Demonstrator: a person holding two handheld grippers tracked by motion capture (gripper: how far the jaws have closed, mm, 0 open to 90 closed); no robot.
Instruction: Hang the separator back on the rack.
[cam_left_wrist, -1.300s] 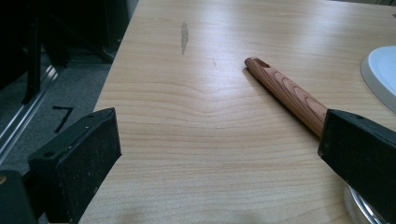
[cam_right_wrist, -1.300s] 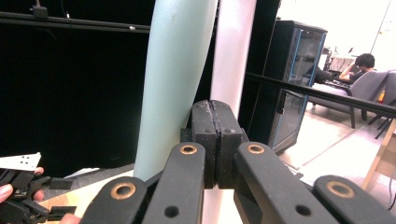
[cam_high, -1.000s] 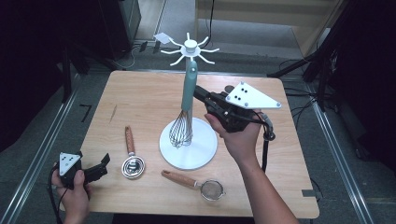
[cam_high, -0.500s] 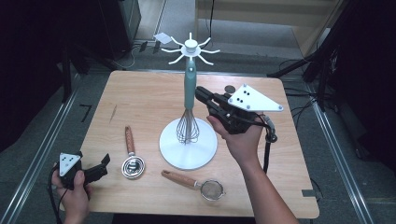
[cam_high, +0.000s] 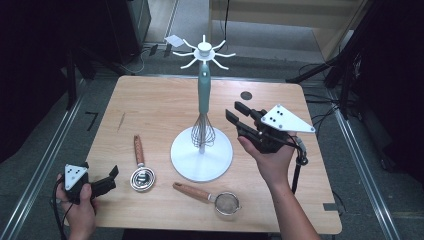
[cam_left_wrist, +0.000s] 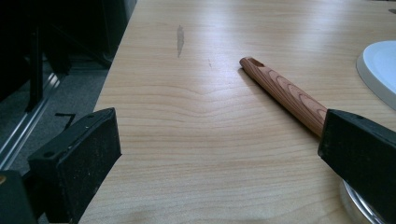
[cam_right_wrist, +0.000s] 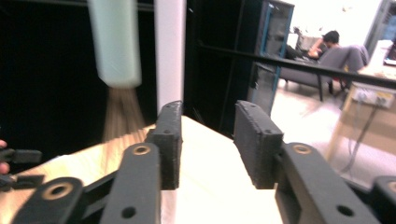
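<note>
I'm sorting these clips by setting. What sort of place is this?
Probably a lab or office workspace staged for kitchen chores: a bare wooden table ringed by cables and metal rails, a whisk hanging on a white utensil stand, desks and seated people behind.

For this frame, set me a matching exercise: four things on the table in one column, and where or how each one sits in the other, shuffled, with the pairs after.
Things:
1. whisk
2. strainer
3. left gripper
4. right gripper

Places or states:
A. lies near the table's front edge, wooden handle pointing left
B. hangs from the white stand, wires down
C. open, at the front left corner, beside the wooden-handled tool with the round metal head
D. open and empty, held to the right of the stand

Pairs: 1-B, 2-A, 3-C, 4-D
</note>
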